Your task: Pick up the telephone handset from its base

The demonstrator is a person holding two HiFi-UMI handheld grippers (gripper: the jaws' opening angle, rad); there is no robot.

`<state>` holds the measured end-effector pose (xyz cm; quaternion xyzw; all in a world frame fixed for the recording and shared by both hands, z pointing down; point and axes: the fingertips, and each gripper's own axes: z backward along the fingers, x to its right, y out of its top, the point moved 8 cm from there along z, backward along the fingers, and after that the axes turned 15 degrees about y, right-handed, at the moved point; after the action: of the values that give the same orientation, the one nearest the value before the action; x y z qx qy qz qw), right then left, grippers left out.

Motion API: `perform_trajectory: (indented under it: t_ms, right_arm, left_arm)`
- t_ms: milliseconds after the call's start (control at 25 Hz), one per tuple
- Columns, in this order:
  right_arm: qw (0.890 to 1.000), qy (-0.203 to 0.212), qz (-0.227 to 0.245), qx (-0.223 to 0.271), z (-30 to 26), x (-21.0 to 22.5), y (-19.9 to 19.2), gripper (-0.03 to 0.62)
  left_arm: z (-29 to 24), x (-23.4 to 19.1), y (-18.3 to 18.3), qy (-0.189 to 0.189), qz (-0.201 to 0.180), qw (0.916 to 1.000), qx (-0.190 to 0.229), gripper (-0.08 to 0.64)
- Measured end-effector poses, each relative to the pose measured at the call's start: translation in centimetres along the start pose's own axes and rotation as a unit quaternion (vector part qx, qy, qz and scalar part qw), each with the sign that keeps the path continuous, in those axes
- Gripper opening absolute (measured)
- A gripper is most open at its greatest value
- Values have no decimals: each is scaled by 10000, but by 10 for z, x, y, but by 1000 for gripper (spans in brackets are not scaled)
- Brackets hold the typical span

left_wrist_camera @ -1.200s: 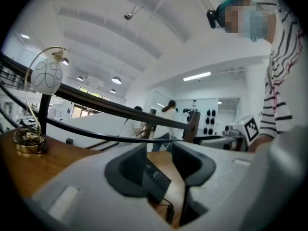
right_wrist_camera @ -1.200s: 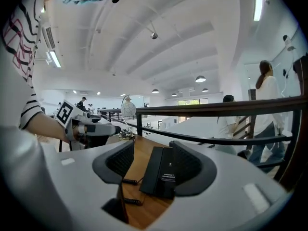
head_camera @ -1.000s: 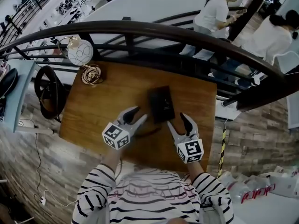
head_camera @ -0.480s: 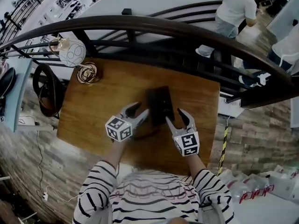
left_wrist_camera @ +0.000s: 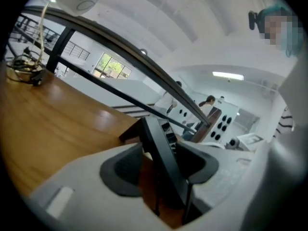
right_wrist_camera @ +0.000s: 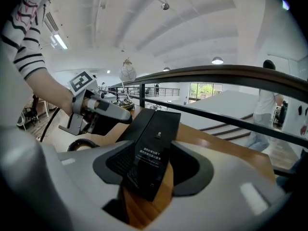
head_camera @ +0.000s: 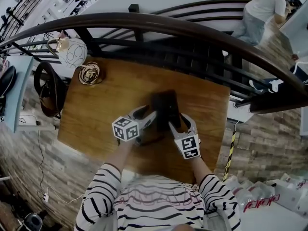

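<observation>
A black telephone [head_camera: 164, 107] lies in the middle of the wooden table [head_camera: 96, 109], handset on its base. My left gripper [head_camera: 146, 114] sits at its left side; its jaws have just been opening, and the phone's edge [left_wrist_camera: 161, 148] stands between the open jaws of the left gripper [left_wrist_camera: 161, 162]. My right gripper [head_camera: 179, 121] is at the phone's near right end; its jaws have just been closing a little. In the right gripper view the phone's end [right_wrist_camera: 156, 143] lies between the wide jaws of the right gripper [right_wrist_camera: 154, 165]. A coiled cord [right_wrist_camera: 82, 142] trails at the near left.
A white globe lamp [head_camera: 72, 52] and a coil of wire [head_camera: 89, 74] stand at the table's far left corner. A dark curved railing [head_camera: 159, 25] runs just behind the table. A black bag [head_camera: 48, 88] hangs left of it. A person [head_camera: 262, 8] walks beyond the rail.
Both grippers have moved forward and down from the table's near side and now flank the phone. The people beyond the rail have shifted towards the top right.
</observation>
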<state>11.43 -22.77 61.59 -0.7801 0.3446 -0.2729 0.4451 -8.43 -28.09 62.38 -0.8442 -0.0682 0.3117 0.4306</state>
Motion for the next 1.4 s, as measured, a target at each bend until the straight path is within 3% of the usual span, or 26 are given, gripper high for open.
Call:
perform_trajectory:
  t_ms: [400,800,1000,1400]
  right_arm:
    - [9989,49,415,-198,-15,5,-12,209]
    - [9973,21,695,-220,-20,4,-13,201]
    - [9970,-5,739,-239,-20,6,-15,198]
    - [9971,-40,709,-282,-18,3,-14,195]
  left_arm:
    - [-19,-5,-14,-161,876,9946,-537,247]
    - [-33,0,-16,-349,1072,9910,-720,247]
    - [-37,1,-18,-388,1211,9886,-808,157]
    - [-33,1,-13,-402,1356,9839,-1095,123]
